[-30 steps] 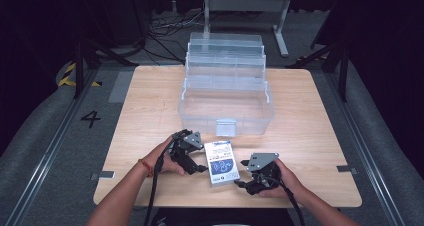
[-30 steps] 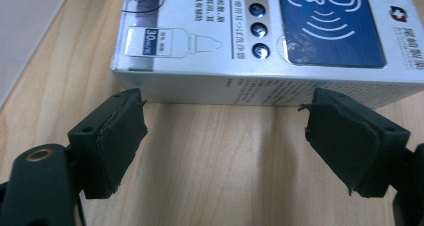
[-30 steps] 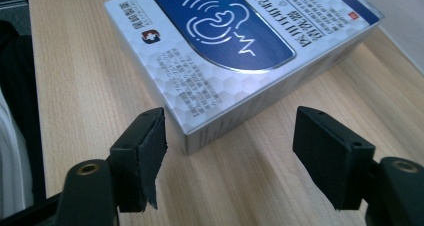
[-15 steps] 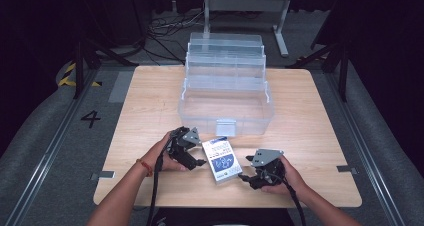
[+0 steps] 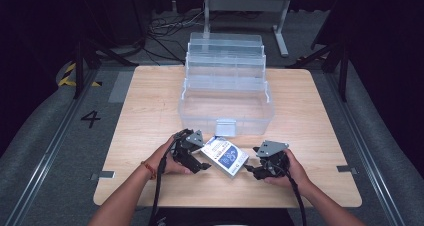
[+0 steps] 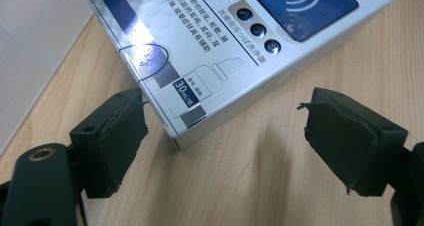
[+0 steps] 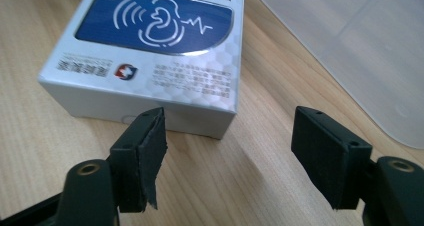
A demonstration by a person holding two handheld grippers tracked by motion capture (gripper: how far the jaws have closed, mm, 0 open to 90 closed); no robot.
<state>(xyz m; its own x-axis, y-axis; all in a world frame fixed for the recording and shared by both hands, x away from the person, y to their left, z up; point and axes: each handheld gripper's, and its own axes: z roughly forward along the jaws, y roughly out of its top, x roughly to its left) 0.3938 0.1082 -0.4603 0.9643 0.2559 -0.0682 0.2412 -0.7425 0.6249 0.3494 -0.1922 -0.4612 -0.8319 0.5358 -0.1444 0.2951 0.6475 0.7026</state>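
Two claws are flanking one small box [image 5: 225,156] near the front of the desk [image 5: 150,111]. Compared with a second ago, the box is sitting turned: then it was lying nearly square to the front edge, and now its far end is swinging toward the left claw [image 5: 196,158], so it is lying on a slant. The right claw [image 5: 252,168] is sitting a little further to the right and lower in the high view than it was, with a slim strip of wood between it and the box corner. Its jaws have just been opening a touch, with nothing between them.

Light wood is covering the desk top, with rounded corners. On its far half a clear plastic case [image 5: 225,93] is standing open, its trays stepping back in tiers. Grey carpet is running around the desk, a floor mark "4" [image 5: 90,118] is lying to the left, and cables and a metal stand are showing against the dark room behind.

Seen in the left gripper view, the box [image 6: 220,51] is lying flat, one corner poking in between the wide-open jaws, close to the left pad but not pressed. In the right gripper view the box [image 7: 150,51] is lying just ahead of the left jaw, the jaws standing wide and empty over bare wood.
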